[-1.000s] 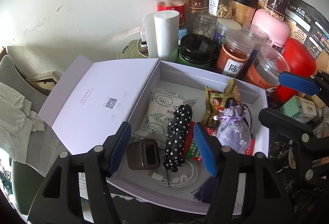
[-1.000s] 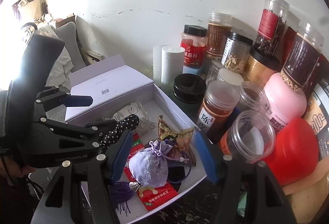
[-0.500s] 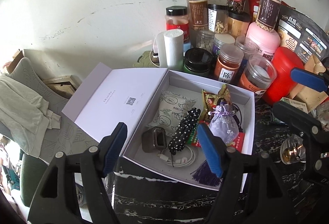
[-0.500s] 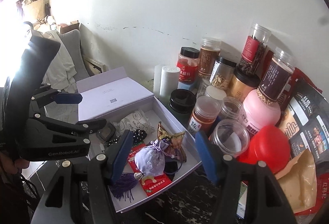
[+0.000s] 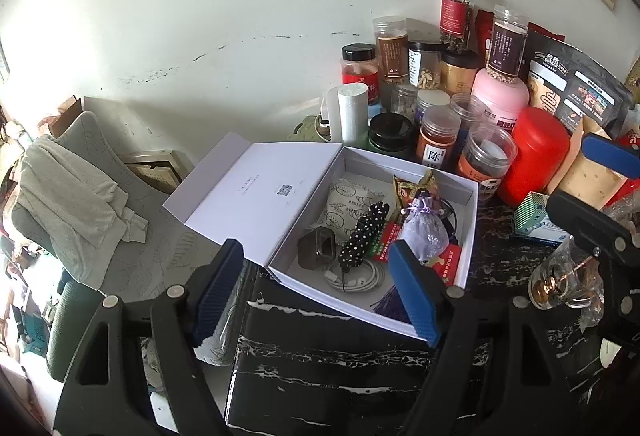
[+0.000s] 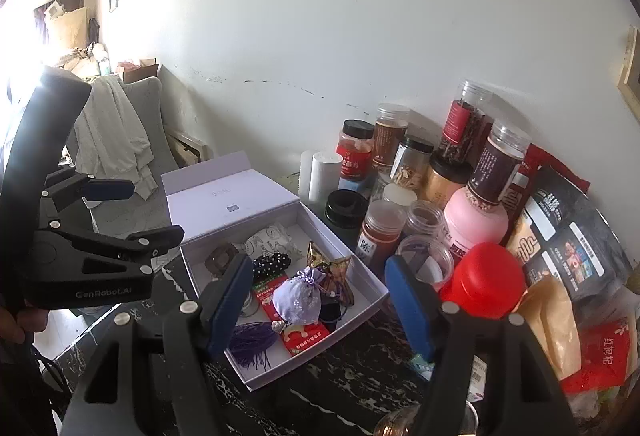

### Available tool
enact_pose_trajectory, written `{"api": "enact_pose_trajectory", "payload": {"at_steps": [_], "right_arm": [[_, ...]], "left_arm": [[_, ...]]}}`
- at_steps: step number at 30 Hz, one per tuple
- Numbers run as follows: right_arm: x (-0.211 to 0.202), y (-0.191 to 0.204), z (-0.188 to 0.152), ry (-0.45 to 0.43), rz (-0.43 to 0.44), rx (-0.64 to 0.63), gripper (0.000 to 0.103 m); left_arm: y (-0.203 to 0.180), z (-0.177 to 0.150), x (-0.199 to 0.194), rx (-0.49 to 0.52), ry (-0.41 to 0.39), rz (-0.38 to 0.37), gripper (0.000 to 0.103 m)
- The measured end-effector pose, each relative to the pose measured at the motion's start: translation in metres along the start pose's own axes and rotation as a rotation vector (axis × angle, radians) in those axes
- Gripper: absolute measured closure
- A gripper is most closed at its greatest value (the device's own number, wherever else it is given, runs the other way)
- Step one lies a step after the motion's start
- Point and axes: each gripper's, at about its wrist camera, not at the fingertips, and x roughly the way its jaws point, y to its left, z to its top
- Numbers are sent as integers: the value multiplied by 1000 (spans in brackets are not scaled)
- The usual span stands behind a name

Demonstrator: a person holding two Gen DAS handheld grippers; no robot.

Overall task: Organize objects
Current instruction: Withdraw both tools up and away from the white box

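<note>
White card forms the open gift box [image 5: 470, 236], the landmark here, its lid [image 5: 256, 191] folded flat to its left. Inside, from left: a dark metal tin [image 5: 316, 254], a polka-dot pouch [image 5: 362, 234], a lilac sachet [image 5: 424, 228]. Right of the box crowd the spice jars [image 5: 438, 139] and a red canister [image 5: 534, 155]. The left gripper [image 5: 316, 288] and right gripper [image 6: 316, 300] hang above the box, jaws spread, just widened, nothing between them. Likely next is shutting the lid: tuck the purple tassel [image 6: 252, 342] inside first, then lift the lid's far edge evenly.
</note>
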Motion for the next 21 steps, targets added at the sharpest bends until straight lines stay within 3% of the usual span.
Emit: {"api": "enact_pose_trajectory", "payload": {"at_steps": [14, 21], "right_arm": [[-69, 14, -27, -52, -1, 0, 26], [-98, 21, -54, -57, -18, -8, 24]], "left_arm": [[-6, -50, -97, -29, -87, 42, 14], [-26, -85, -129, -9, -98, 34, 14]]}}
